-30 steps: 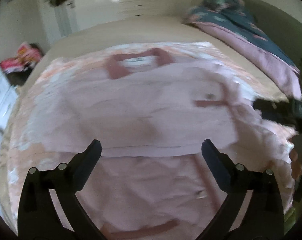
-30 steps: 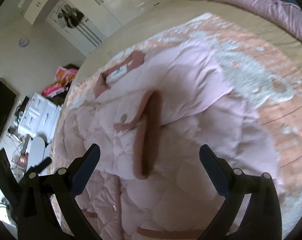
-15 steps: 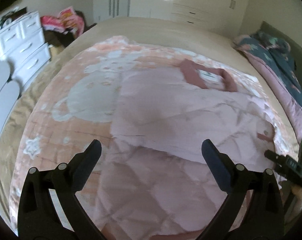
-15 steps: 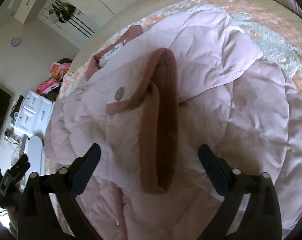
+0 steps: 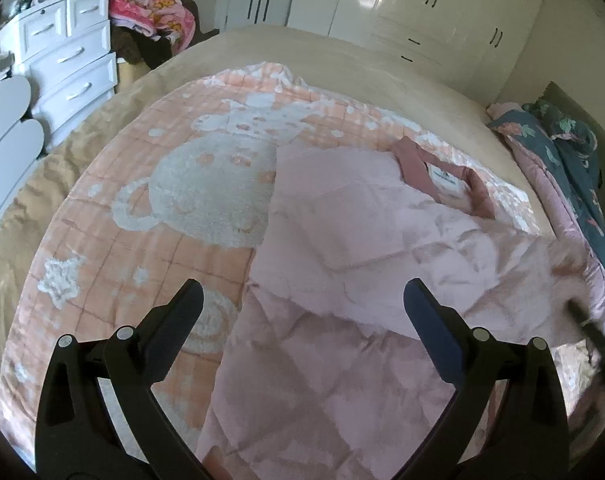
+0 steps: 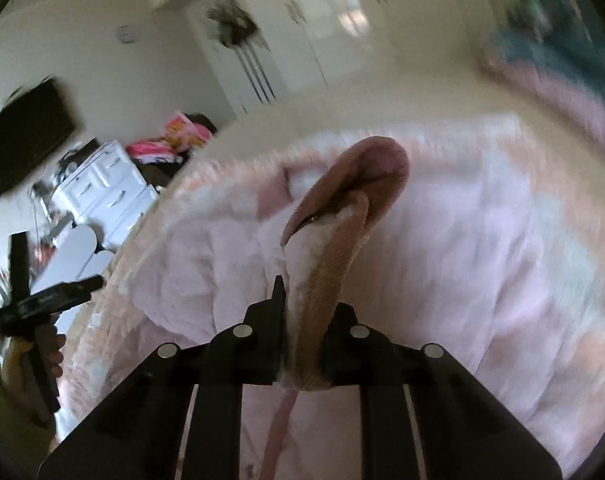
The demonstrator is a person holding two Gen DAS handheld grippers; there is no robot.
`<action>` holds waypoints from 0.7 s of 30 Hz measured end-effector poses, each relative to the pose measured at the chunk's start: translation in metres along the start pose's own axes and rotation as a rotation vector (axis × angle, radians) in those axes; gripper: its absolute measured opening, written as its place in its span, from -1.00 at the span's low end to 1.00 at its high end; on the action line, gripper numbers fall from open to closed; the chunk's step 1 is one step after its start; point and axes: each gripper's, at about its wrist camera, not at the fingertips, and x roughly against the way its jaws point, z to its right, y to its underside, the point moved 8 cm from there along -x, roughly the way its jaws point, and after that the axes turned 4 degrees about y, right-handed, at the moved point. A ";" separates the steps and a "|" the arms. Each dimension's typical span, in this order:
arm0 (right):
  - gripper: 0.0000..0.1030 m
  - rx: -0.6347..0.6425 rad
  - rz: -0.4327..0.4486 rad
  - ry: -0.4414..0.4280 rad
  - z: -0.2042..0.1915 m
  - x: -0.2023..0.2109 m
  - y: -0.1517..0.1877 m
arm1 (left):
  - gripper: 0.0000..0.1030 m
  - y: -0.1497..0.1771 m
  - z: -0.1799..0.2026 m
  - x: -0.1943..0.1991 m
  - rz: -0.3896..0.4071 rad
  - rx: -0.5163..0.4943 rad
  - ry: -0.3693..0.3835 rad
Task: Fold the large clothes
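Note:
A pale pink quilted jacket [image 5: 366,240] with a darker pink collar [image 5: 418,168] lies spread on a peach blanket [image 5: 150,216] on the bed. My left gripper [image 5: 302,312] is open and empty, held above the jacket's lower left part. My right gripper [image 6: 302,320] is shut on the jacket's ribbed dark pink sleeve cuff [image 6: 342,216] and holds it lifted above the jacket [image 6: 482,280]. The left gripper also shows in the right wrist view [image 6: 42,300], at the far left.
A white chest of drawers [image 5: 70,64] stands left of the bed, with pink clothes [image 5: 158,16] beside it. A dark floral duvet [image 5: 566,168] lies at the bed's right side. White wardrobes [image 5: 422,4] line the far wall.
My right gripper went down to the sleeve cuff, shut on it and lifted it. My left gripper swung left, so more blanket shows; it stayed open.

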 end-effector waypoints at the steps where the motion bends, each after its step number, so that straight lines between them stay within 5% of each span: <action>1: -0.73 0.030 0.027 0.005 -0.002 0.006 -0.013 | 0.82 -0.005 0.003 -0.001 0.000 0.004 0.011; 8: -0.73 0.086 0.077 0.031 0.025 0.012 -0.066 | 0.82 -0.032 0.023 -0.012 0.021 0.007 0.040; 21: -0.72 -0.040 -0.047 0.076 0.072 -0.033 -0.023 | 0.82 -0.024 0.069 -0.051 -0.043 -0.070 0.061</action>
